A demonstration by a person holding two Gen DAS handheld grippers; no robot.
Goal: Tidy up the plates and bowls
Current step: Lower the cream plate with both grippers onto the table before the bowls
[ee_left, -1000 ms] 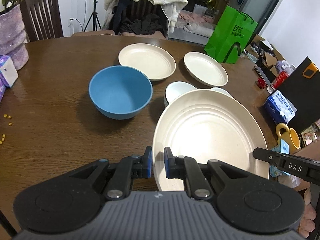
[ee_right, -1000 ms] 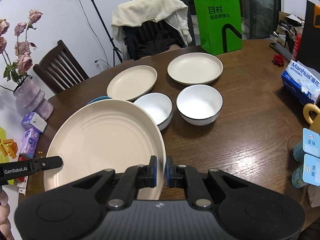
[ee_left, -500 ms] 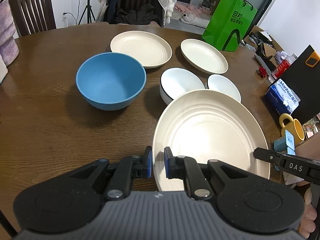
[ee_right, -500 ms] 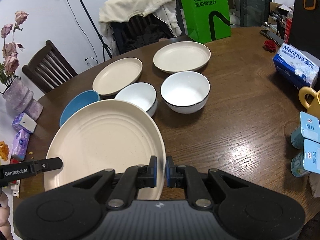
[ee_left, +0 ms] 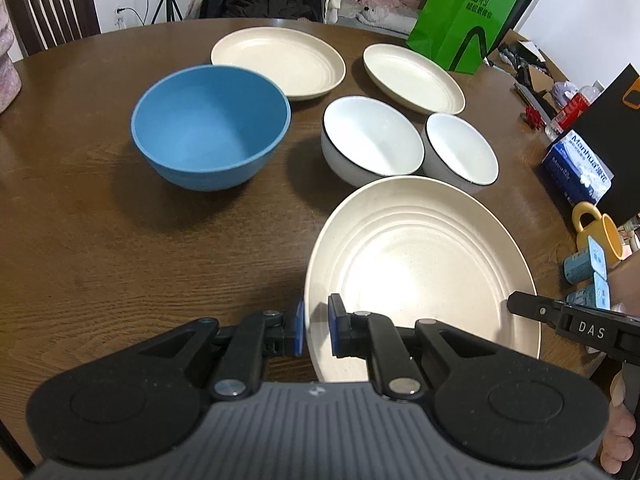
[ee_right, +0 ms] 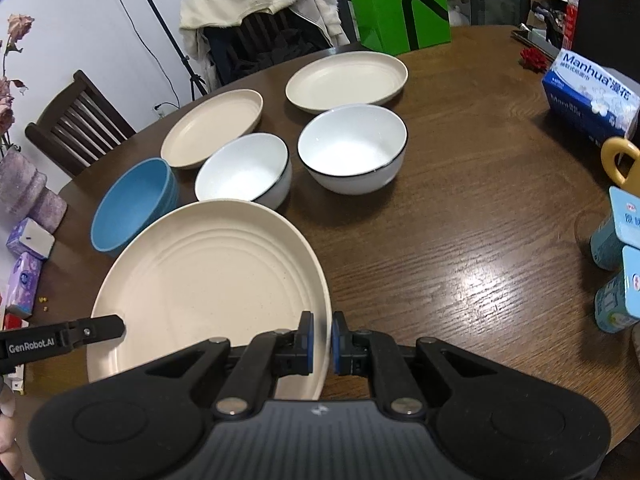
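both jaws pinch opposite rims of plate [ee_left: 420, 264].

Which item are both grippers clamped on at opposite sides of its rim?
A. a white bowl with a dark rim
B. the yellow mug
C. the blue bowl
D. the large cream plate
D: the left gripper and the right gripper each pinch the rim of the large cream plate.

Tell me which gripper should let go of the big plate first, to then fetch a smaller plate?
Probably the right gripper: the nearer small plate lies ahead of it. The left gripper faces the blue bowl.
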